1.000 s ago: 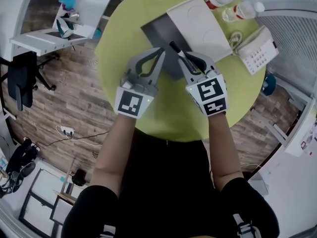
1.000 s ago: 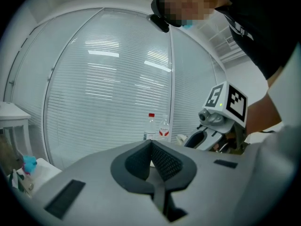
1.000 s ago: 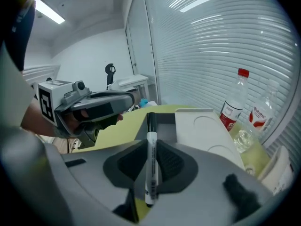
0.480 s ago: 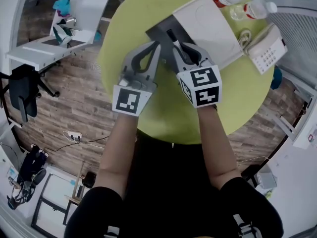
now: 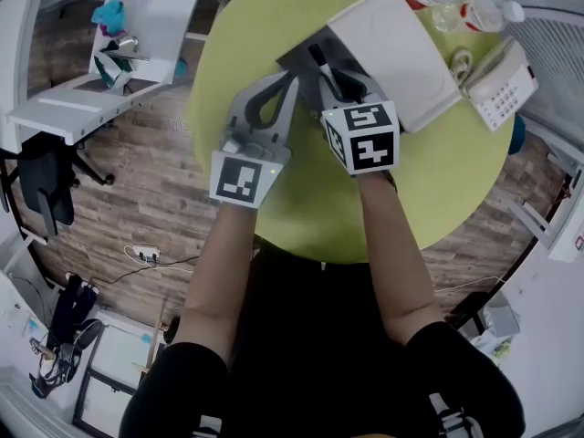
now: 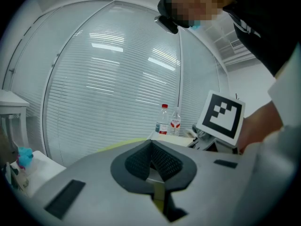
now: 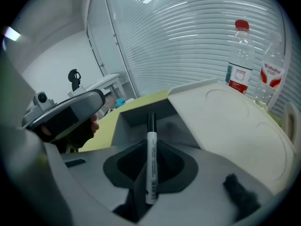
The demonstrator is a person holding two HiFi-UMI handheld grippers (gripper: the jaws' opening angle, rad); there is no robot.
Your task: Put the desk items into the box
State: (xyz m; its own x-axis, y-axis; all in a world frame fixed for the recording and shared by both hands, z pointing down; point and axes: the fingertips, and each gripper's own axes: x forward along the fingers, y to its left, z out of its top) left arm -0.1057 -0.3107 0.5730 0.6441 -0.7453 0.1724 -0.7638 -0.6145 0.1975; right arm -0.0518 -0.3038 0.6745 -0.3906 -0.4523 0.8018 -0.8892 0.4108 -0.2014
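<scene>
At the lower centre of the right gripper view, the right gripper (image 7: 150, 149) has its fingers pinching a white marker (image 7: 150, 173), whose black cap points at the open grey box (image 7: 141, 114) just ahead. The left gripper (image 6: 151, 166), beside it, has its fingers pressed together on nothing. The marker is not yet in the box, and dropping it in looks like the next step. Beyond the white lid (image 7: 225, 112), at upper right, two bottles (image 7: 241, 55) and a telephone (image 5: 497, 85) stand on the green worktop (image 5: 438, 181).

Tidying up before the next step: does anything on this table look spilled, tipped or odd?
Nothing stands out. Both bottles stand upright, the lid lies open beside the box, and the right gripper holds the marker over it.
</scene>
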